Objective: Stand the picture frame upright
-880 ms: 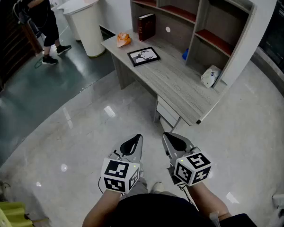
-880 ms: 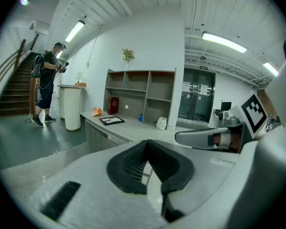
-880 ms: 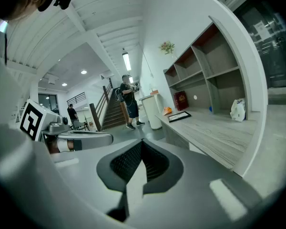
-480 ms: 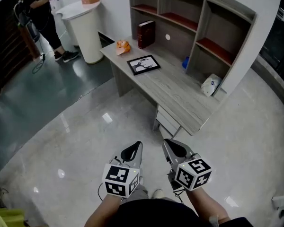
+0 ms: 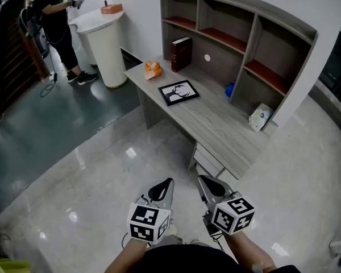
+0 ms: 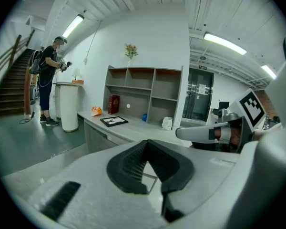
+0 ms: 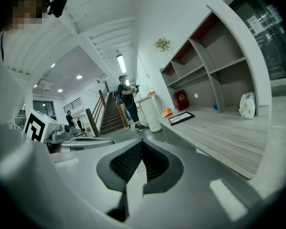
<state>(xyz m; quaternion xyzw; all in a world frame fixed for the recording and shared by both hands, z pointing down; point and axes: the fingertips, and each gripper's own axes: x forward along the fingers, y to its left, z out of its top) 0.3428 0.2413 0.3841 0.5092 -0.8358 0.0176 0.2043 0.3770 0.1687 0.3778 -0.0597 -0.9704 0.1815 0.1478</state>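
Left gripper [image 5: 162, 187]: bottom centre of the head view, over the floor [image 5: 91, 169]; jaws clenched together, nothing between them.
Right gripper [image 5: 208, 185]: just beside the left one, to its right; jaws likewise closed and empty.
Reach: both grippers well apart from the tabletop [image 5: 219, 127]; the task is not yet begun.
Tabletop: grey wood grain, running from upper centre down to the right of the head view.
Frame [image 5: 179, 92]: lies flat, face up, on the far half of the tabletop, just above the picture's centre; nothing touches it.
Frame, build: thin black border round a white sheet with a dark branching figure.
Frame, long axis: level with the tabletop, running left to right in the head view and rising slightly to the right, skewed to the tabletop's edges.
Frame, top and bottom: cannot tell from here.
Frame, handling (judged): light and stiff; the face is probably glazed, so slick and breakable.
Frame, hold (judged): pinch the black border at a long edge or corner, not the face, and tip it up; a rear prop, if any, is hidden.
Neighbours: orange thing [image 5: 153, 69] to the upper left, book [image 5: 181, 53] standing behind it, both near but apart.
Shelf unit [image 5: 238, 24]: backs the tabletop, upper right.
Person [image 5: 54, 24]: upper left corner, far off.
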